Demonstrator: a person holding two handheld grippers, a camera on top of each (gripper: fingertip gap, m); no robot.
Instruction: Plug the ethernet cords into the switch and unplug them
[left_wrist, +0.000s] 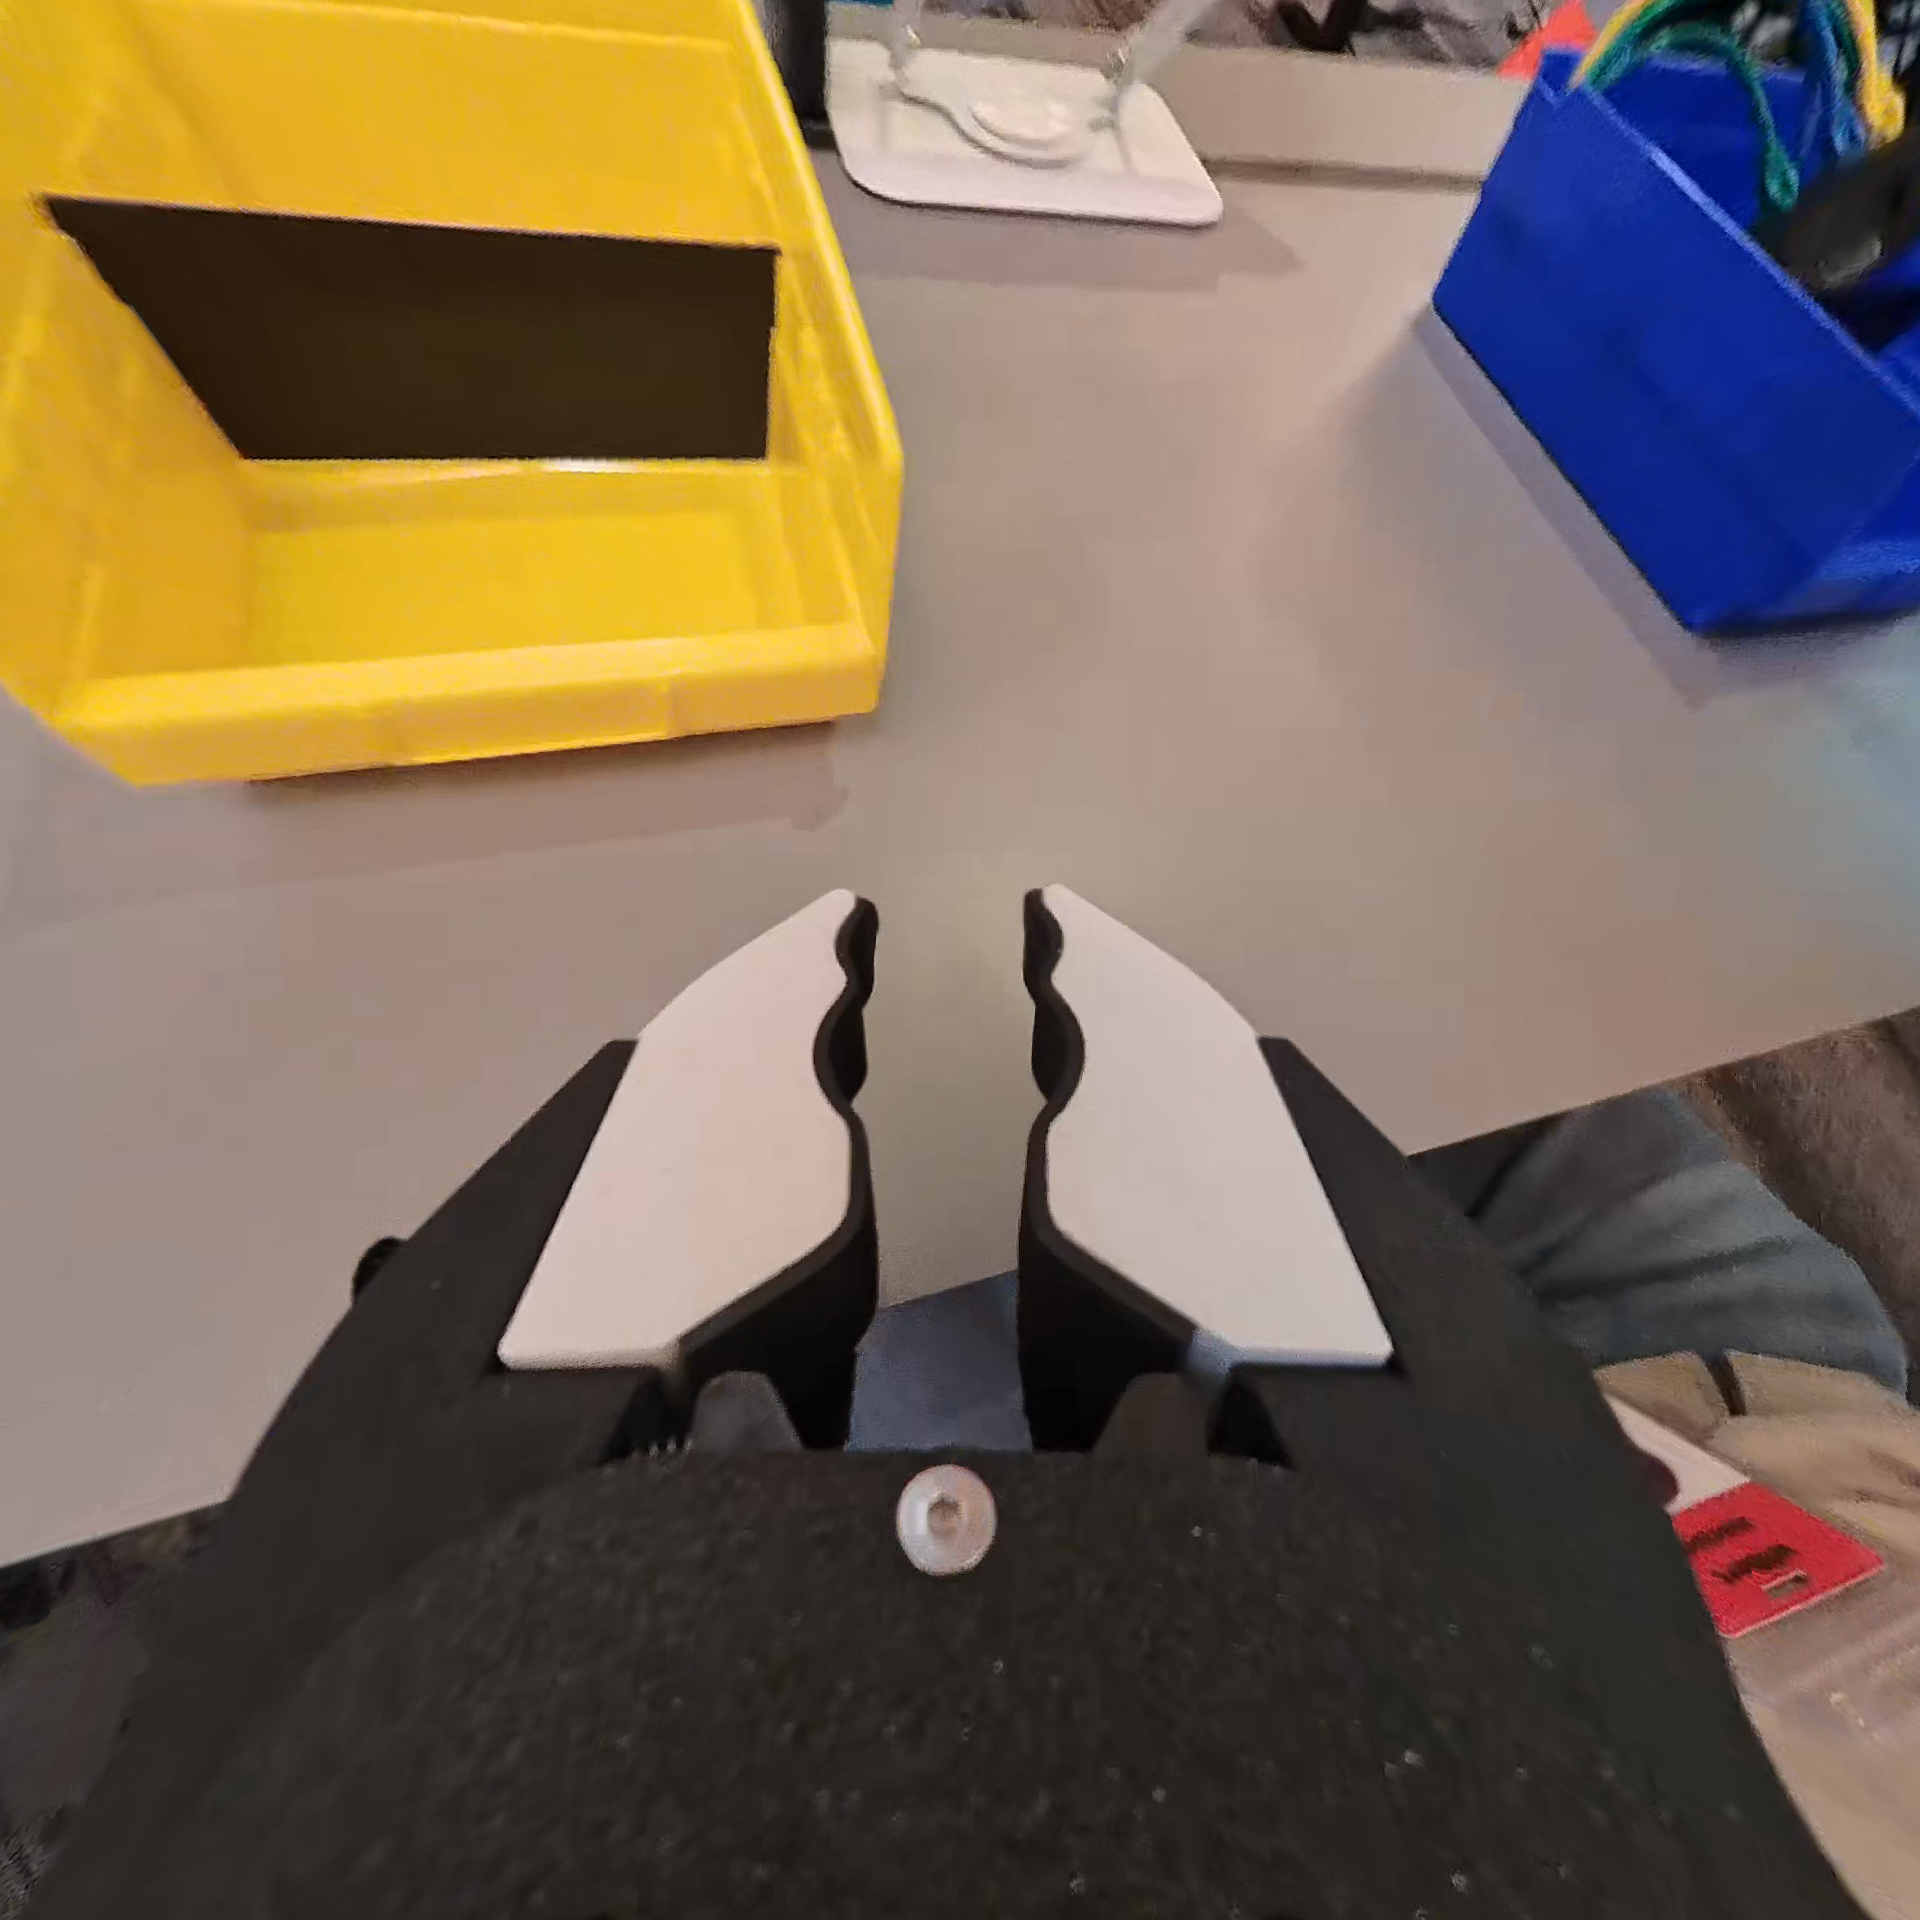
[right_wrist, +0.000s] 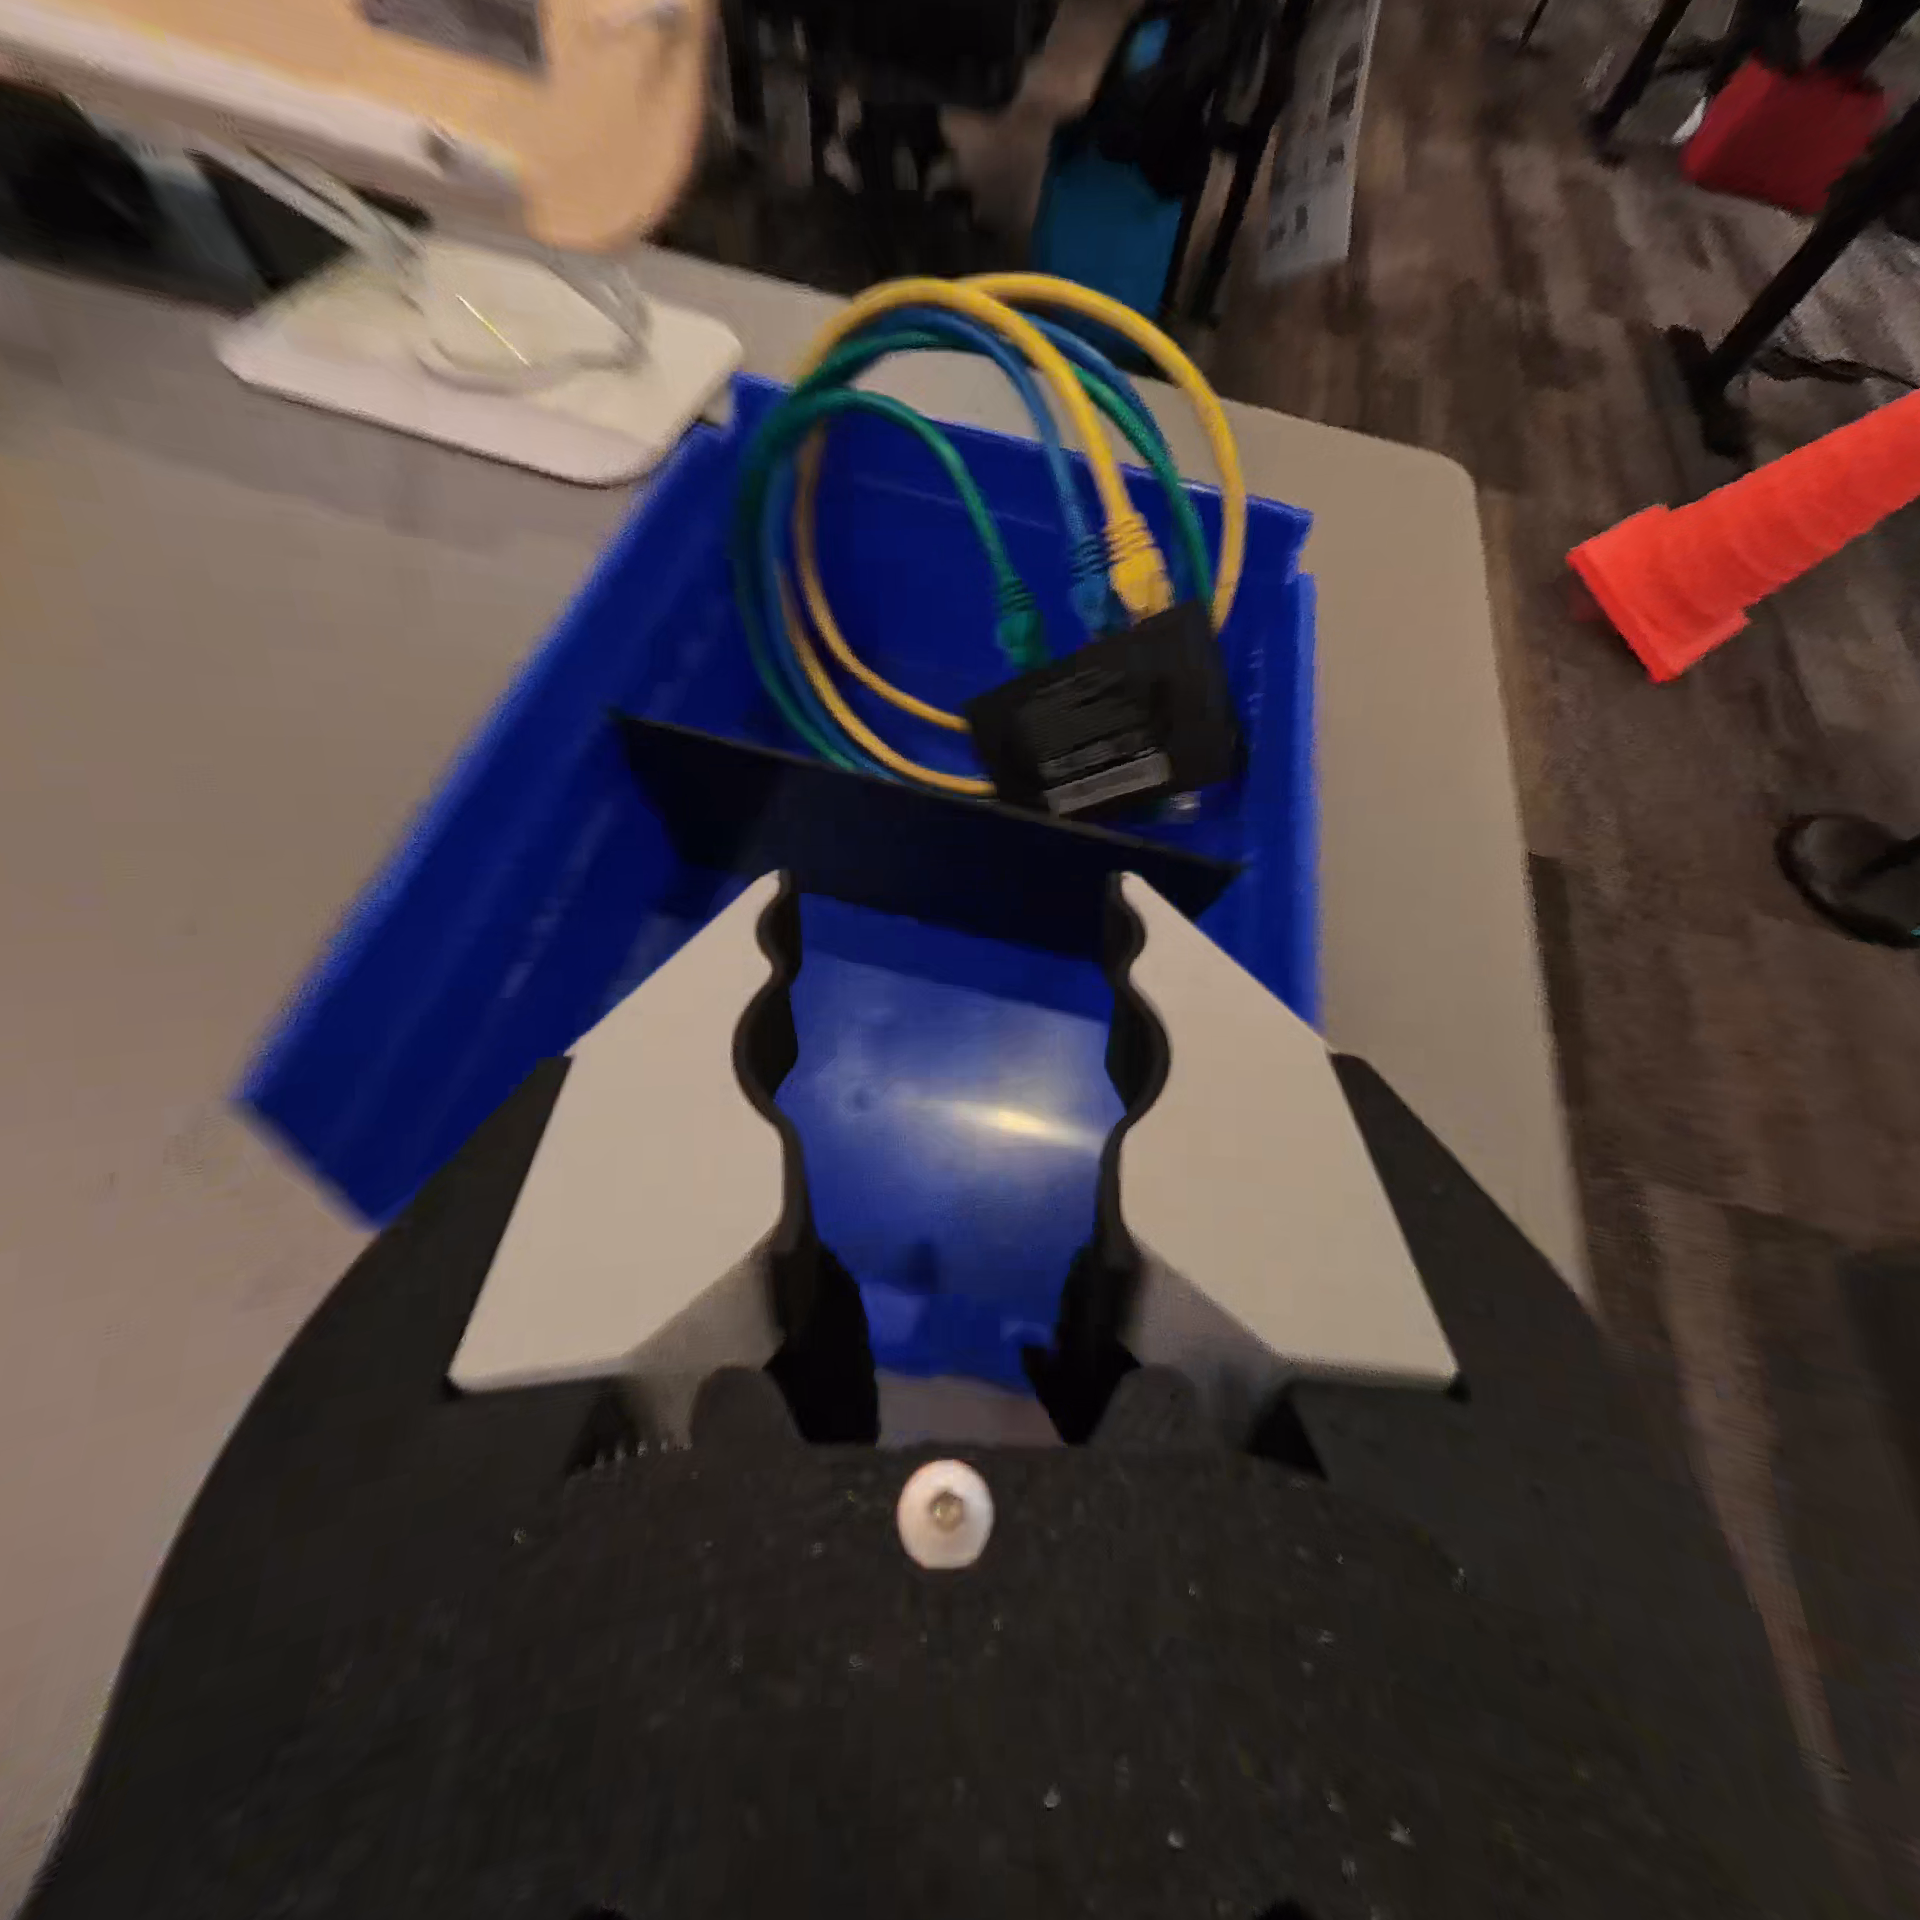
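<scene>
Right gripper (right_wrist: 951, 904) hovering spread, empty, lining up over blue plastic bin (right_wrist: 499, 831) toward small black switch (right_wrist: 1112, 717) with coloured ethernet cords (right_wrist: 997, 416); left gripper (left_wrist: 951, 914) waiting parted, empty, over grey table (left_wrist: 1247, 675).

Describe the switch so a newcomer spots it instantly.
Find the blue bin at the grey table's far corner. Behind its dark divider, among looped green, blue and yellow cords, lies the switch: the only flat black box there, label side up.

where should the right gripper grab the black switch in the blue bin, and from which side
Probably by the switch's two long flat faces, coming down from above over the divider. It leans tilted in the blue bin's far compartment, cords plugged into its upper edge, so approach from the cord-free lower end. The right gripper is open.
</scene>
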